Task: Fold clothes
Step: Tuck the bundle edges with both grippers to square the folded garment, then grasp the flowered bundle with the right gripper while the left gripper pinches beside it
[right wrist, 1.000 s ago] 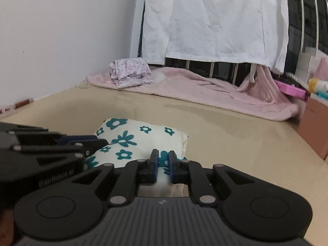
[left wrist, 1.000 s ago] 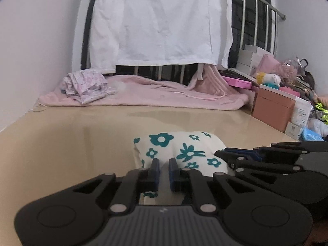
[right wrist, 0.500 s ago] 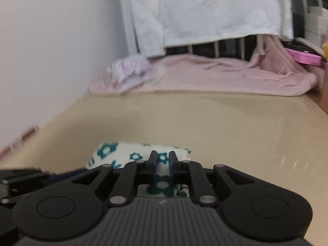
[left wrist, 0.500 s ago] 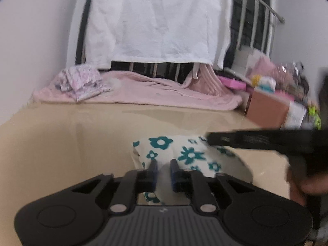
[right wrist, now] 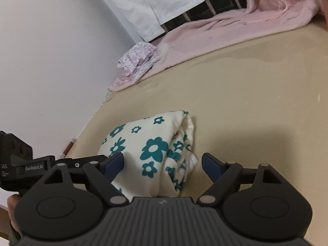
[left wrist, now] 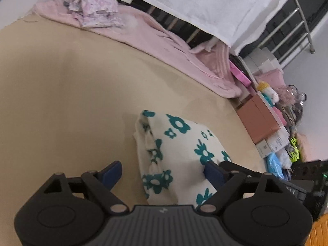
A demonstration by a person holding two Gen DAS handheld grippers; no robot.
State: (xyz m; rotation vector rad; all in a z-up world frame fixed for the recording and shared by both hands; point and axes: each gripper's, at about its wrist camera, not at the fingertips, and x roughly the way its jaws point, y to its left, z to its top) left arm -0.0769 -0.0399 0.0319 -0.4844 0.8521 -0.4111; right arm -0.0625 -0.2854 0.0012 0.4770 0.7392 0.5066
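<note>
A folded cream garment with teal flowers [left wrist: 176, 149] lies in a thick bundle on the beige bed surface [left wrist: 61, 94]. My left gripper [left wrist: 164, 172] is open, its blue pads spread on either side of the bundle's near end. In the right wrist view the same garment [right wrist: 155, 149] lies between the spread fingers of my open right gripper [right wrist: 164, 164]. The left gripper's body [right wrist: 30, 168] shows at the left edge of that view, beside the bundle.
A pink blanket [left wrist: 155, 37] with a small folded floral cloth [left wrist: 96, 14] lies along the far side under a hanging white sheet [left wrist: 205, 4]. Boxes and toys [left wrist: 264, 119] crowd the right edge. A white wall [right wrist: 51, 51] borders the left.
Both grippers have opened from shut and let go of the garment. Both views have tilted and now look down on the folded bundle from each side.
</note>
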